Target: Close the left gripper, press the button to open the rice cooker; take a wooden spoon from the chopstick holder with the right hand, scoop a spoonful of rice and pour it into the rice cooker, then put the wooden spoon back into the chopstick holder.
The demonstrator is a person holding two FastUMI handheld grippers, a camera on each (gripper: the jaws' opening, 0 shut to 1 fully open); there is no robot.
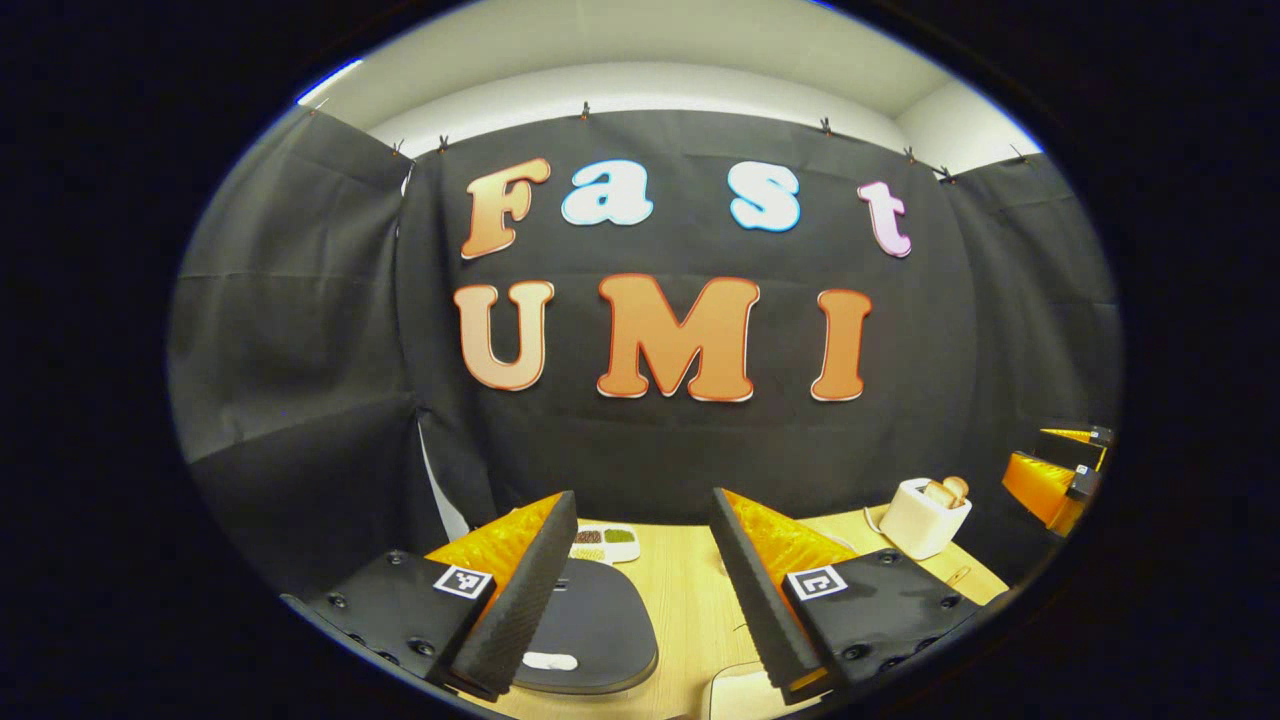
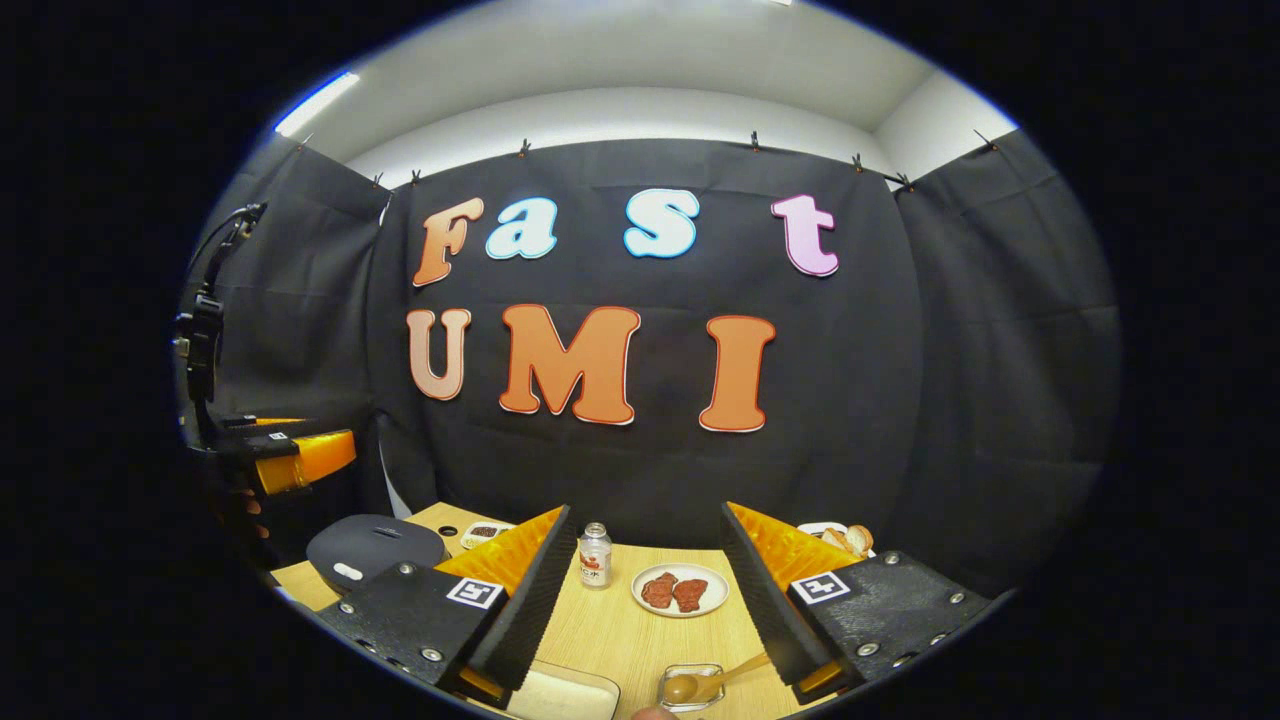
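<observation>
The dark rice cooker (image 1: 590, 620) sits shut on the wooden table, just beyond my left gripper (image 1: 643, 500), with its white button (image 1: 550, 661) at the near edge. My left gripper is open and holds nothing. In the right gripper view the cooker (image 2: 375, 545) is at the left, and the left gripper (image 2: 300, 455) hovers above it. My right gripper (image 2: 646, 515) is open and empty. A wooden spoon (image 2: 725, 672) rests in a small clear holder (image 2: 692, 690) close below it. The right gripper (image 1: 1060, 470) appears at the far right, raised off the table.
A divided dish of grains (image 1: 605, 543) lies behind the cooker. A white toaster (image 1: 925, 518) with bread stands at the right. A small bottle (image 2: 595, 556), a plate of meat (image 2: 680, 590) and a pale tray (image 2: 560, 692) lie ahead of the right gripper.
</observation>
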